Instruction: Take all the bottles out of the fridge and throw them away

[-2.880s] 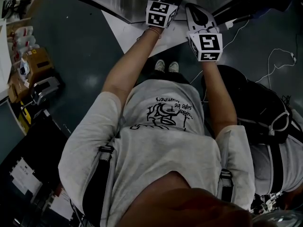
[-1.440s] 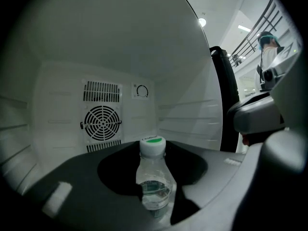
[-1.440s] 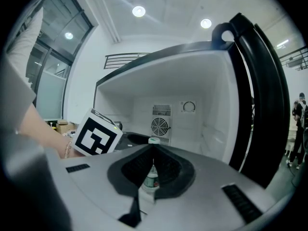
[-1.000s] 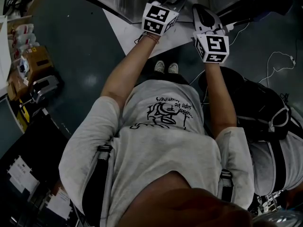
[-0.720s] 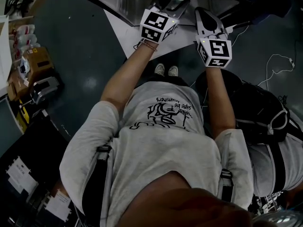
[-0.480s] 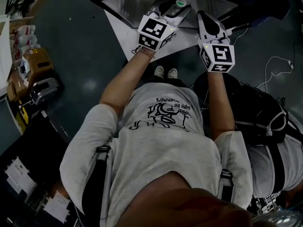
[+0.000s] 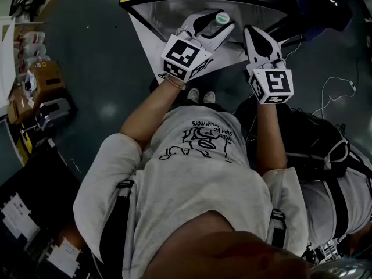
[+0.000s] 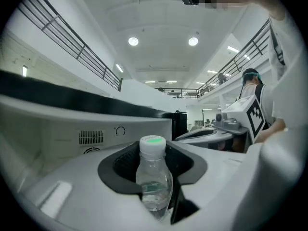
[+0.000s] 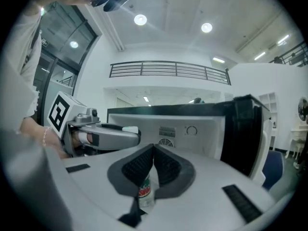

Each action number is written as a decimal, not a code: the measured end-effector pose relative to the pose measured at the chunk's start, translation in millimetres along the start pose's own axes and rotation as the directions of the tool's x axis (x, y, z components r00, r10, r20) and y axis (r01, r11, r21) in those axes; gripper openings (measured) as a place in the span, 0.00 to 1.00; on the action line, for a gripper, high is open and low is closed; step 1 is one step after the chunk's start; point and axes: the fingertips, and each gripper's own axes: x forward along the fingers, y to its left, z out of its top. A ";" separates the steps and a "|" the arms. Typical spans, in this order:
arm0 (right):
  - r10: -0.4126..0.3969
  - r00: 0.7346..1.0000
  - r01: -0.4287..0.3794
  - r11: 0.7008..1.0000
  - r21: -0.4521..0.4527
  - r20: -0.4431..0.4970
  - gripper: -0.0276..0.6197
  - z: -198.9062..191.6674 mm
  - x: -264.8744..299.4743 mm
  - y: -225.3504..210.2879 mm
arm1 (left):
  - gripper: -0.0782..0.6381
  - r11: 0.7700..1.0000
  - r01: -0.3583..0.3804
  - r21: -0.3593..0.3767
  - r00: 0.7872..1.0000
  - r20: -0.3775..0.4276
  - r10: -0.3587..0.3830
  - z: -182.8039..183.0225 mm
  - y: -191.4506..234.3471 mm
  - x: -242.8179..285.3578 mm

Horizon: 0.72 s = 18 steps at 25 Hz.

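Note:
A clear bottle [image 8: 154, 182] with a white, green-topped cap [image 7: 221, 18] stands upright between the pads of my left gripper [image 8: 154, 165], which is shut on it. In the head view the left gripper [image 7: 216, 23] hangs just in front of the open fridge [image 7: 174, 7]. My right gripper [image 9: 153, 153], beside it on the right [image 7: 254, 32], has its tips together. They pinch a thin clear thing with a red and green label [image 9: 143, 192], apparently a small bottle. The white fridge interior [image 9: 192, 129] with a vent and a knob lies straight ahead.
The fridge's black door edge [image 9: 245, 129] stands at the right. Boxes and clutter [image 7: 35, 80] line the floor on the left. Cables [image 7: 337, 86] and a black bag [image 7: 314, 138] lie on the right. A white panel [image 7: 148, 36] lies below the fridge opening.
Both grippers have drawn back from the fridge opening towards the person and risen. The capped bottle has come along in the left jaws.

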 end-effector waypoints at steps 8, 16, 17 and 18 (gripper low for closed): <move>0.036 0.999 -0.037 0.999 -0.032 -0.004 0.06 25.3 -20.0 10.6 | 0.33 1.000 0.019 0.001 1.000 0.023 -0.019 31.0 -18.1 -23.5; 0.078 0.997 -0.078 0.997 -0.024 0.014 0.06 45.6 -31.7 23.2 | 0.33 0.999 0.024 -0.021 0.999 0.046 -0.023 47.9 -37.2 -45.5; 0.081 0.997 -0.081 0.996 -0.029 0.013 0.06 45.5 -32.5 24.5 | 0.33 1.000 0.022 -0.023 0.999 0.046 -0.021 48.1 -39.6 -47.3; 0.085 0.996 -0.084 0.996 -0.035 0.013 0.06 45.8 -33.2 25.9 | 0.33 1.000 0.018 -0.023 0.999 0.045 -0.017 48.4 -41.7 -49.2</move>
